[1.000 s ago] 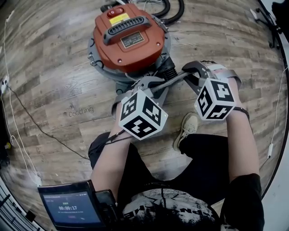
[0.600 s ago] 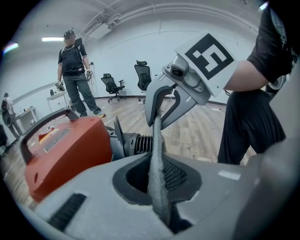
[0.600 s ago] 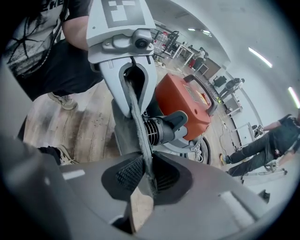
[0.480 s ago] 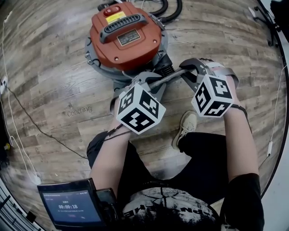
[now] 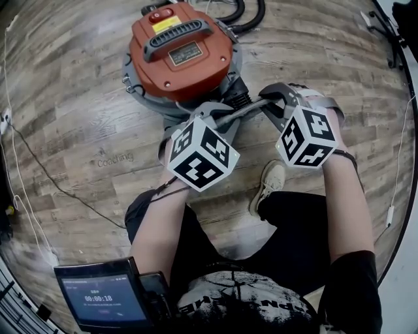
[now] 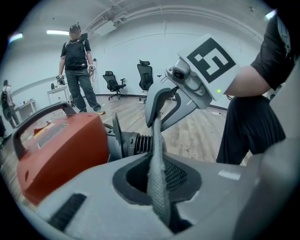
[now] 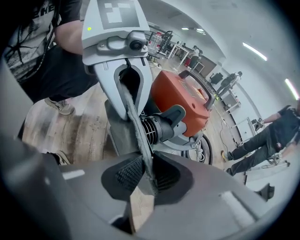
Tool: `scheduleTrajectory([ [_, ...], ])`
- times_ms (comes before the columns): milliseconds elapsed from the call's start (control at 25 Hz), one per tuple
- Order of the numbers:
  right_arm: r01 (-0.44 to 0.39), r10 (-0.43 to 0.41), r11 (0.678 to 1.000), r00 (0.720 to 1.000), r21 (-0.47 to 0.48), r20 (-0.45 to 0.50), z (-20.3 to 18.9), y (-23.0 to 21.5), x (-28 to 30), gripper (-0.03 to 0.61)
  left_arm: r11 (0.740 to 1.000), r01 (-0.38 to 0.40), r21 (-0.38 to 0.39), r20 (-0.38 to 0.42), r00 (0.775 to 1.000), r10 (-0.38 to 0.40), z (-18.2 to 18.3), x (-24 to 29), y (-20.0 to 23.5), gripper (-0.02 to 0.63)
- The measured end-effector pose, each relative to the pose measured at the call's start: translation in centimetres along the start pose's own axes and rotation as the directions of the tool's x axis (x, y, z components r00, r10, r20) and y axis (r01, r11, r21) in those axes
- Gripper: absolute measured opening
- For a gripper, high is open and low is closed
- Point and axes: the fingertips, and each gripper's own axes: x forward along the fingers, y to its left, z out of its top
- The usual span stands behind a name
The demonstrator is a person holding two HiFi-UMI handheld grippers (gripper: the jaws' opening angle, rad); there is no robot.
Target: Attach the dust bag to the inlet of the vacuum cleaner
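Observation:
The orange vacuum cleaner (image 5: 179,55) stands on the wood floor, its black ribbed inlet (image 5: 238,98) facing me. A grey fabric dust bag (image 5: 243,114) is stretched edge-on between both grippers, just in front of the inlet. My left gripper (image 5: 221,122) is shut on one end of the bag (image 6: 157,159). My right gripper (image 5: 266,104) is shut on the other end (image 7: 138,140). In the left gripper view the inlet (image 6: 136,143) lies just left of the bag strip; in the right gripper view the inlet (image 7: 161,126) lies right behind it.
A black hose (image 5: 245,13) curls behind the vacuum. A thin cable (image 5: 39,169) runs over the floor at left. My shoe (image 5: 269,186) sits under the right gripper, a screen device (image 5: 101,300) at bottom left. A standing person (image 6: 77,65) and office chairs (image 6: 145,77) are far off.
The vacuum and both grippers sit slightly higher and further left in the picture than a second ago. Both grippers keep the same hold on the bag.

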Motion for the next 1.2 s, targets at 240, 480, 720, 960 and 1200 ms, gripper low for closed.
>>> scheduleTrajectory([
  [240,0.018,-0.018,1.000,1.000,-0.003,-0.002,0.1,-0.1,-0.1,0.061,1.000,-0.013,-0.020,0.008,1.000,0.013,0.1,-0.2,0.2,0.054],
  [480,0.003,-0.004,0.998,1.000,0.056,0.031,0.1,0.1,-0.1,0.205,1.000,-0.014,0.009,0.019,1.000,0.013,-0.3,0.0,0.1,0.188],
  [720,-0.037,0.030,0.995,0.997,0.093,0.077,0.5,0.9,-0.4,0.295,1.000,-0.008,0.015,0.071,0.997,0.007,0.2,-0.2,-0.5,0.289],
  [960,-0.065,0.050,0.991,0.991,0.121,0.124,1.6,1.2,-1.3,0.318,1.000,0.024,-0.015,0.121,0.992,-0.022,0.8,-1.2,-1.0,0.301],
  [1200,-0.065,0.032,0.988,0.973,0.141,0.227,3.1,1.1,-3.8,0.220,0.999,-0.003,-0.039,0.201,0.980,0.011,1.0,-3.6,-0.2,0.180],
])
